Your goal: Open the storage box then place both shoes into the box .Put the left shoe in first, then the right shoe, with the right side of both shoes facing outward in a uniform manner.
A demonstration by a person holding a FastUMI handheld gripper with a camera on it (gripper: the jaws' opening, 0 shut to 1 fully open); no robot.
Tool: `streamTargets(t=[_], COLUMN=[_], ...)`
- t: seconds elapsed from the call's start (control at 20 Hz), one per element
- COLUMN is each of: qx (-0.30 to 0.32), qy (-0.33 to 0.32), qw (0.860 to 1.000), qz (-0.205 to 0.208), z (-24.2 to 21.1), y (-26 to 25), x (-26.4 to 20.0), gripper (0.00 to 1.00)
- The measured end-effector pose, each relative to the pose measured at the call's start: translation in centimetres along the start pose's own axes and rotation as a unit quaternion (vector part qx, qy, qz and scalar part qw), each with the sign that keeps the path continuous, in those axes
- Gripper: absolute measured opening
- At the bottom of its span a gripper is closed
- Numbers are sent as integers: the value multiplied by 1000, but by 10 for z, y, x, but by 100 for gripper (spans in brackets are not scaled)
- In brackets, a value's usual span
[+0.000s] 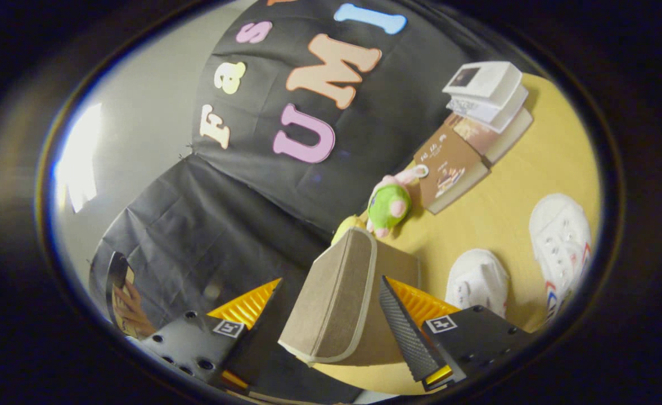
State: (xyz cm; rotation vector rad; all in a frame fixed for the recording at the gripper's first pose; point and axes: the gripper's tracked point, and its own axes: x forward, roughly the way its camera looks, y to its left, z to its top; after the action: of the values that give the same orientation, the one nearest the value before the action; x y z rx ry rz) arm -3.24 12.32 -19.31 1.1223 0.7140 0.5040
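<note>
A beige fabric storage box [392, 264] with pale trim stands on the yellow table just ahead of the fingers. Its lid [331, 298] is raised on edge and sits between the two fingers. My gripper [331, 279] is spread wide around the lid; the right finger [406, 332] lies against the lid's inner side, while the left finger [246, 308] stands a little off it. Two white sneakers lie to the right of the box: one [477, 278] close to the right finger, the other [561, 247], with red and blue side marks, farther right.
A green and pink plush toy [390, 205] and a yellow object [346, 226] sit just beyond the box. Further off lie a brown book [449, 169] and a stack of white books [485, 90]. A hand holding a phone [125, 304] shows left of the left finger.
</note>
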Motion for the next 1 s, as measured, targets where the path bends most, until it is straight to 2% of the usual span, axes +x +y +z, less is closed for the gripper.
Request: streamTargets(t=[0.25, 0.55, 1.0], qx=[89, 162, 221], qy=[61, 90, 128], qw=[994, 982, 966], qz=[25, 32, 47], z=[-32, -53, -68], y=[-6, -20, -20], x=[18, 26, 36], gripper=[100, 100, 100])
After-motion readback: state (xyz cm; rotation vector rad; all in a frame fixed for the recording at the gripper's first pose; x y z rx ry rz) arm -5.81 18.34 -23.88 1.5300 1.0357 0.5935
